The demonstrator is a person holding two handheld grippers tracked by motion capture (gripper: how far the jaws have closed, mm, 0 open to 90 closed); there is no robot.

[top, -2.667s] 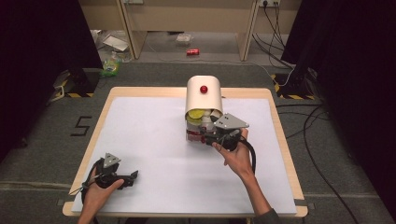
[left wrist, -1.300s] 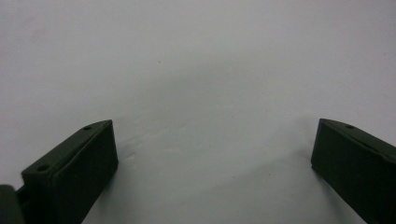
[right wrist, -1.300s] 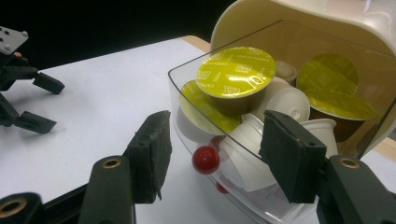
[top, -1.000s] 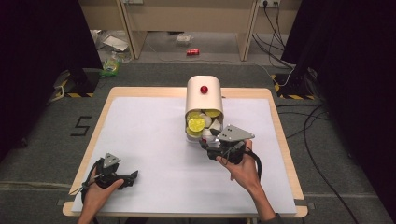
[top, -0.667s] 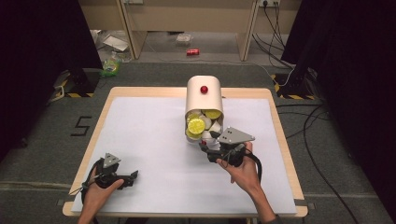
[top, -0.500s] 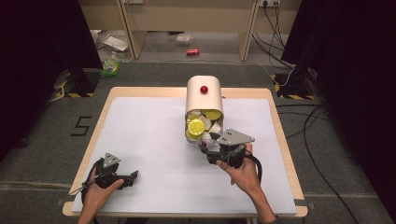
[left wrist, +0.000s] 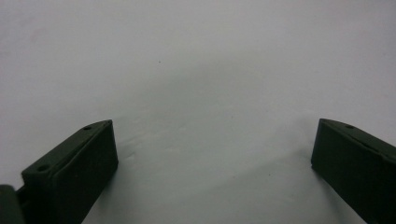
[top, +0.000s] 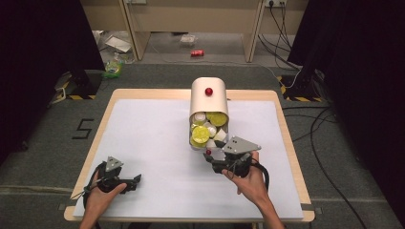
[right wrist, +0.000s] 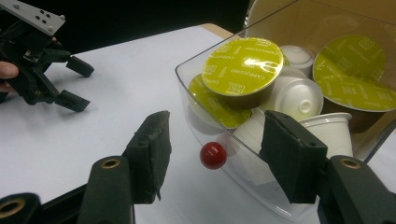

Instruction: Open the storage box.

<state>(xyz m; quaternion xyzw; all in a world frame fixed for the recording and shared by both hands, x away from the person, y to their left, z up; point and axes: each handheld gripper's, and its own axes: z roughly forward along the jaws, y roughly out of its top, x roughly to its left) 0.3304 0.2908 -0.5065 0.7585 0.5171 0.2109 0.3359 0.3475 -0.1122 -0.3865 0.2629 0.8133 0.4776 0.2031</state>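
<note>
**Bench layout.** A cream capsule dispenser (top: 208,98) is positioned at the rear centre of the bench (top: 143,133). 1 red knob (top: 208,91) is fitted on top of its housing. A clear drawer (right wrist: 243,179) stands drawn out of the housing toward the person. The drawer is loaded with capsules: several with yellow-green foil lids (right wrist: 243,65) and several white ones (right wrist: 299,95), piled loosely at different tilts.

**Task item.** A 2nd, small red drawer knob (right wrist: 213,155) is mounted on the clear front wall of the drawer, low on that wall. In the high view this drawer knob (top: 208,152) is seen at the front-left corner of the drawer, just beside the right gripper.

**Right gripper.** The right gripper (top: 212,160) is held level just in front of the drawer and is pointed at its front wall. In the right gripper view the 2 fingers (right wrist: 152,154) are seen released. The drawer knob lies in the gap between them, and clear space is visible on both sides of it. No contact with the knob is seen.

**Left gripper.** The left gripper (top: 133,183) is rested on the front-left part of the bench, well apart from the dispenser. Its fingers (left wrist: 79,172) are spread wide over the bare white surface, and nothing is held between them.
</note>
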